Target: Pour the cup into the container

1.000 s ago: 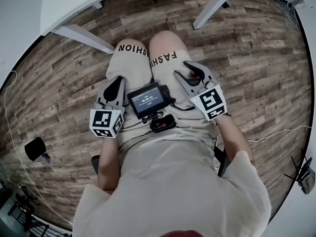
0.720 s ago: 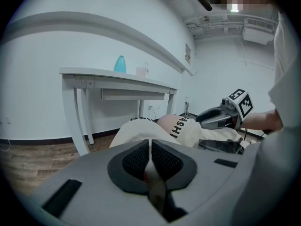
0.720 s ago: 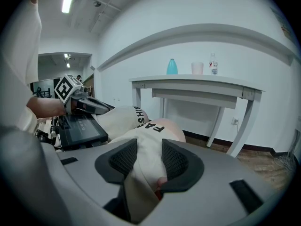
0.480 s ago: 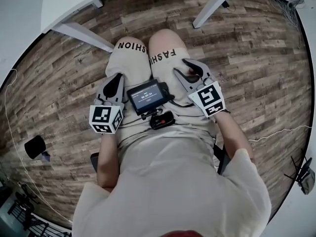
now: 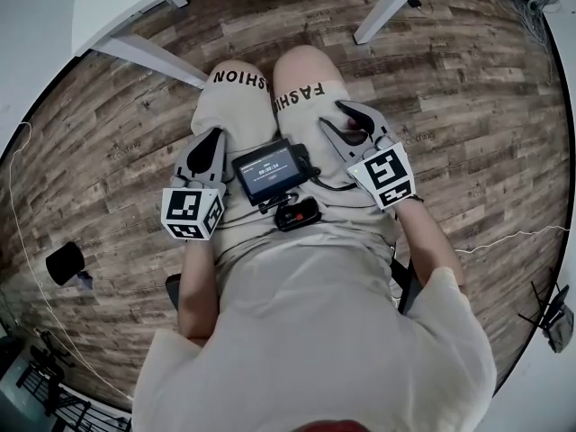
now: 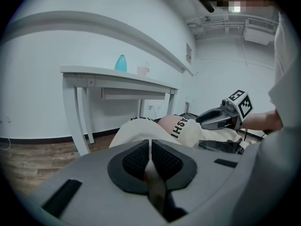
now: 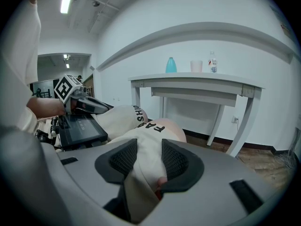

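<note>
A pale cup [image 7: 196, 66] is seen upright on the table [image 7: 202, 82], beside a teal container [image 7: 171, 65]. The left gripper [image 6: 150, 144] is held closed, and the right gripper [image 7: 149, 146] is parted and empty.

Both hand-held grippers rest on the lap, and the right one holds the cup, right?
No: the cup stands on the table, as the right gripper view shows. The left hand-held gripper and right hand-held gripper do rest on the lap.

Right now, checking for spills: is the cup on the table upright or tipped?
Upright: the cup stands level on the white table, beside a teal bottle.
</note>
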A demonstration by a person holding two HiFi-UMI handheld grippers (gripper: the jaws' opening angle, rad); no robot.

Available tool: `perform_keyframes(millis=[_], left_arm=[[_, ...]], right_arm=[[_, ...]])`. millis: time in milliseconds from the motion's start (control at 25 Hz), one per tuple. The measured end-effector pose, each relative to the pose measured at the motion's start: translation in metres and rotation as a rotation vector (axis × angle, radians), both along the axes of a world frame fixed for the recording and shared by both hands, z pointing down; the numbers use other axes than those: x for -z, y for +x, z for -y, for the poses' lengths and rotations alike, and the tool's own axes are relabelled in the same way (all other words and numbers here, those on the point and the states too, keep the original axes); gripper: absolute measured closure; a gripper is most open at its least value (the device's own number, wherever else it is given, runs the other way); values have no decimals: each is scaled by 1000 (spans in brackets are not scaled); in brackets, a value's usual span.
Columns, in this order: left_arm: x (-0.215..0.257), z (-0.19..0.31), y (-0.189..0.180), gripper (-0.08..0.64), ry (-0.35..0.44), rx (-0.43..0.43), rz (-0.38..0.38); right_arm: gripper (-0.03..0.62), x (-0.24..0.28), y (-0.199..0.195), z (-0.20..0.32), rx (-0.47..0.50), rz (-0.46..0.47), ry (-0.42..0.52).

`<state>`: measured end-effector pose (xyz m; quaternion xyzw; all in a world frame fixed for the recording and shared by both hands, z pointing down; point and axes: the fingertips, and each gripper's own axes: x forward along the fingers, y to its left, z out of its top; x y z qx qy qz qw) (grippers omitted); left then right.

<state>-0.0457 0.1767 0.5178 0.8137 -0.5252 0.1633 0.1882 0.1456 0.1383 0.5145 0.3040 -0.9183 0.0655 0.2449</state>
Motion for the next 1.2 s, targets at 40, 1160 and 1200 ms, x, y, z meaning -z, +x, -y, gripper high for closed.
perform_keyframes(millis=[40, 1160, 1200], left_arm=[[0, 0, 0, 546, 0, 0, 1], [1, -1, -2, 546, 1, 7, 4], [1, -1, -2, 546, 1, 7, 4]], right_arm=[[425, 0, 0, 0, -1, 0, -1], [425, -2, 3, 2, -10, 18, -17], [425, -1, 3, 2, -10, 18, -17]])
